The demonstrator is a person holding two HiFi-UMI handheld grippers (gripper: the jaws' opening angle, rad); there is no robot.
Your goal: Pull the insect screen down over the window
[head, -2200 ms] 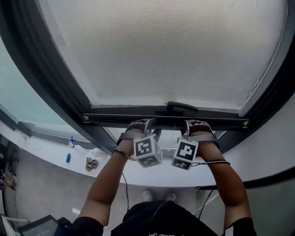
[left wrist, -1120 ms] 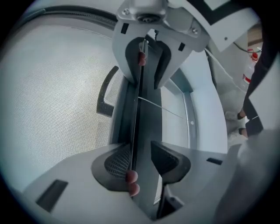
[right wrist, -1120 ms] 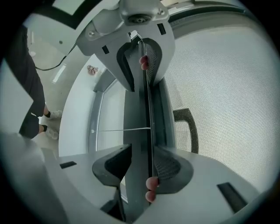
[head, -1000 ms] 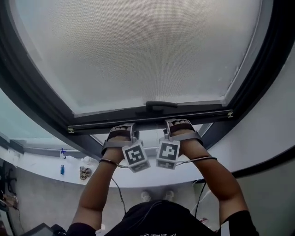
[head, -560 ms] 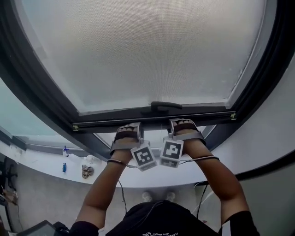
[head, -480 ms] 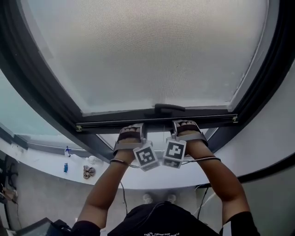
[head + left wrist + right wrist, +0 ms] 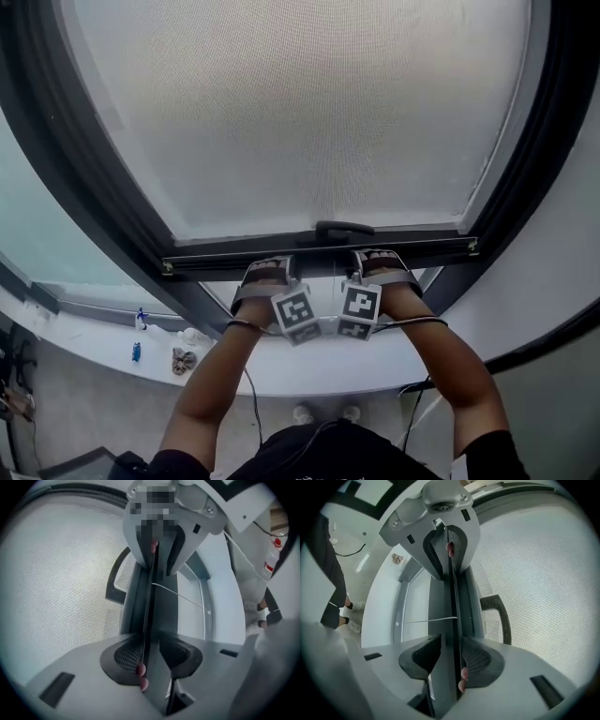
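The insect screen point(image 7: 300, 112) is seen filling the head view from 9 over 12 to 3 o'clock, inside the dark window frame point(image 7: 84, 187). Its bottom bar point(image 7: 422, 248) is stretched across the picture just below the centre, and a narrow strip of window is left uncovered under it, toward 6 o'clock. A black handle point(image 7: 344, 228) is fixed on the bar near the centre.

The left gripper point(image 7: 270, 267) is placed at 7 o'clock from the handle and the right gripper point(image 7: 373, 261) at 5 o'clock, with their marker cubes point(image 7: 295, 314) close beside each other.

In the left gripper view the bar is seen running from 6 to 12 o'clock between the pads point(image 7: 125, 654). The jaws have just been closing, and the bar is pinched by them from both sides. The other gripper is seen at 12 o'clock, on the same bar.

In the right gripper view the bar is pinched in the same way between the pads, and the handle is seen at 3 o'clock with the mesh beyond it.

A white sill point(image 7: 309, 370) is seen at 6 o'clock in the head view, and some small objects point(image 7: 184, 360) are laid on it at 8 o'clock.
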